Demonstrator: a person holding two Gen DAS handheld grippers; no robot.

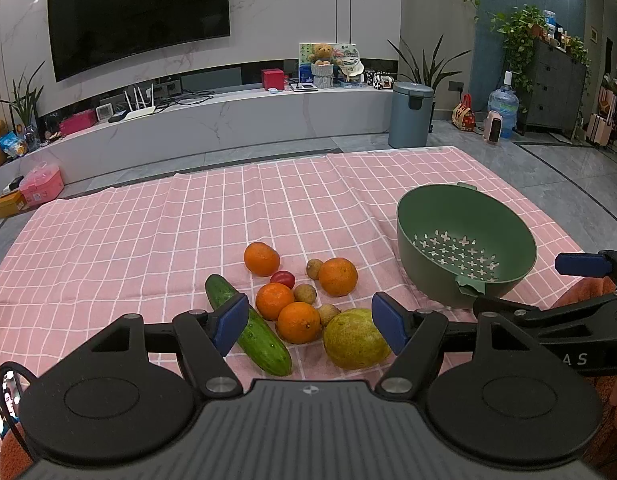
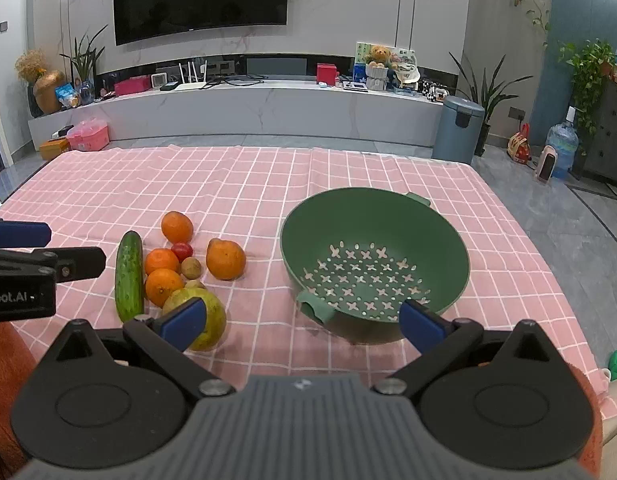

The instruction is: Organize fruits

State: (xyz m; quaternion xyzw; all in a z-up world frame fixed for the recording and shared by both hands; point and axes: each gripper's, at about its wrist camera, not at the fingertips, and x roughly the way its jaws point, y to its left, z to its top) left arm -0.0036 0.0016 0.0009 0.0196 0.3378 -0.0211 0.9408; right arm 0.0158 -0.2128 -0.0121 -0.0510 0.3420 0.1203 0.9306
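Note:
A pile of fruit lies on the pink checked cloth: several oranges (image 1: 298, 322), a cucumber (image 1: 252, 328), a yellow-green round fruit (image 1: 354, 339), a small tomato (image 1: 282, 279) and small brown fruits (image 1: 305, 294). An empty green colander bowl (image 1: 464, 240) stands to their right. My left gripper (image 1: 308, 322) is open and empty, just before the pile. My right gripper (image 2: 302, 322) is open and empty, before the bowl's (image 2: 374, 256) near rim; the pile, with its cucumber (image 2: 129, 276) and yellow-green fruit (image 2: 212, 316), is on its left.
The pink cloth (image 1: 148, 240) covers the table. Beyond the far edge are a grey bin (image 1: 410, 114), a long TV bench and potted plants. The left gripper's arm shows at the left edge of the right wrist view (image 2: 32, 276).

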